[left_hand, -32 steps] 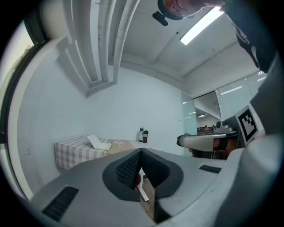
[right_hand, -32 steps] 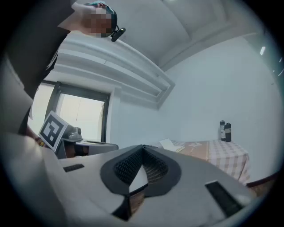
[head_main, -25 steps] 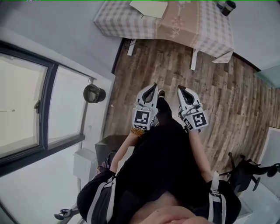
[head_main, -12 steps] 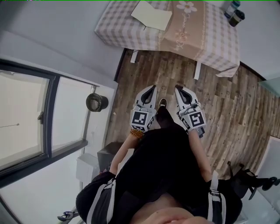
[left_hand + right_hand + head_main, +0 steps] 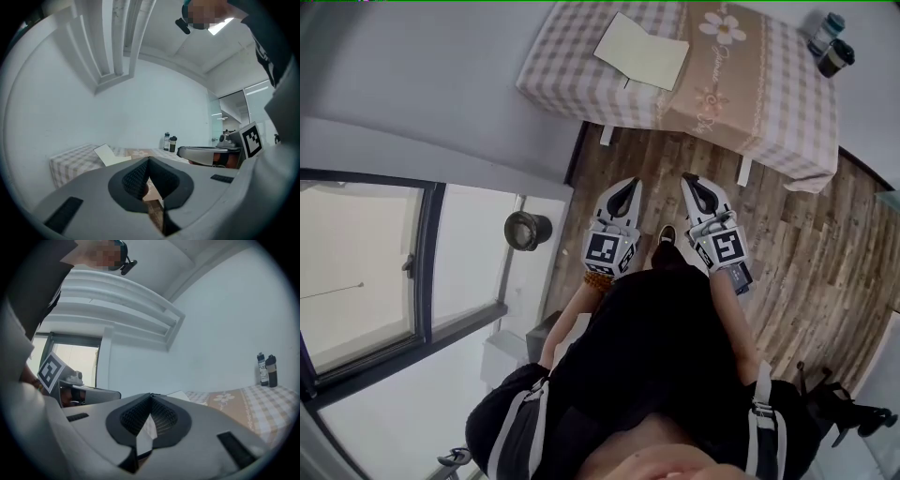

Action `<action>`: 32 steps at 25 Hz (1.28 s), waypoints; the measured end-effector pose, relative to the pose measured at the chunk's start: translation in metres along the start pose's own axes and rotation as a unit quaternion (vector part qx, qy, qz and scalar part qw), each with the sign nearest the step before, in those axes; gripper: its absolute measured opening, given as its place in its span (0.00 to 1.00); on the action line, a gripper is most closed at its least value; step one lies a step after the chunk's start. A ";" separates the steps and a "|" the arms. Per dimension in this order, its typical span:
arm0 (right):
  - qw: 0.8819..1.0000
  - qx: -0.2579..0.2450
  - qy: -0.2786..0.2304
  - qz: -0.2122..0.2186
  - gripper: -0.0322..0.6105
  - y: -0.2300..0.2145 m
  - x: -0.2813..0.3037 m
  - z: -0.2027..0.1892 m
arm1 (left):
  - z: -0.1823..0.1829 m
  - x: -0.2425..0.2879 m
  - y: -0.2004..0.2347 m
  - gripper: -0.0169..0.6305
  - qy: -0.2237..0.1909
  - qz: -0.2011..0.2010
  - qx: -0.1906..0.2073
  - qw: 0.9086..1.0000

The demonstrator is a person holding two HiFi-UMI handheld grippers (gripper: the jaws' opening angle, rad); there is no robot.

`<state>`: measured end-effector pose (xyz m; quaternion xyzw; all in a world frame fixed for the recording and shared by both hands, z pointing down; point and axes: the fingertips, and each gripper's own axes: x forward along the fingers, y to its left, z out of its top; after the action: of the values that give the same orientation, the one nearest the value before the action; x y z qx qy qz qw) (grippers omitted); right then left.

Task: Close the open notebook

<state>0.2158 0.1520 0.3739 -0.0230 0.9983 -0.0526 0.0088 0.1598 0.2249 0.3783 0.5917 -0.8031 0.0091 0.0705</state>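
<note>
I hold the left gripper [image 5: 628, 185] and right gripper [image 5: 692, 180] with jaws together on nothing, well apart from the notebook [image 5: 642, 52] lying open near the table's [image 5: 778, 103] left edge.

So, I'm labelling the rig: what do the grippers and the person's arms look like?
The left gripper and right gripper: pale grey shells, black ribbed pads, white cubes with black square markers. Amber bead bracelet on the left wrist.
</note>
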 end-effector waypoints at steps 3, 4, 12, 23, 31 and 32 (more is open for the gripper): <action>1.000 0.006 -0.004 0.001 0.06 -0.017 0.020 0.000 | 0.000 0.021 0.012 0.03 0.003 0.001 0.000 1.000; 1.000 0.006 -0.005 0.003 0.06 -0.022 0.025 -0.002 | 0.000 0.028 0.016 0.03 0.003 0.003 0.001 1.000; 0.999 0.032 0.000 -0.006 0.06 -0.045 0.046 -0.015 | -0.001 0.047 0.035 0.03 0.016 0.024 0.006 1.000; 1.000 0.020 0.006 -0.021 0.06 -0.079 0.072 -0.020 | -0.007 0.089 0.063 0.03 0.014 0.024 -0.004 1.000; 0.999 -0.004 0.017 -0.028 0.06 -0.107 0.110 -0.016 | -0.002 0.133 0.111 0.03 0.008 0.038 -0.028 0.999; 0.999 -0.006 0.019 -0.027 0.06 -0.110 0.117 -0.016 | -0.003 0.139 0.119 0.03 0.010 0.040 -0.032 0.999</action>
<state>0.1040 0.0390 0.4000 -0.0489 0.9976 -0.0474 -0.0119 0.0066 0.1286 0.4071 0.5561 -0.8255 -0.0076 0.0966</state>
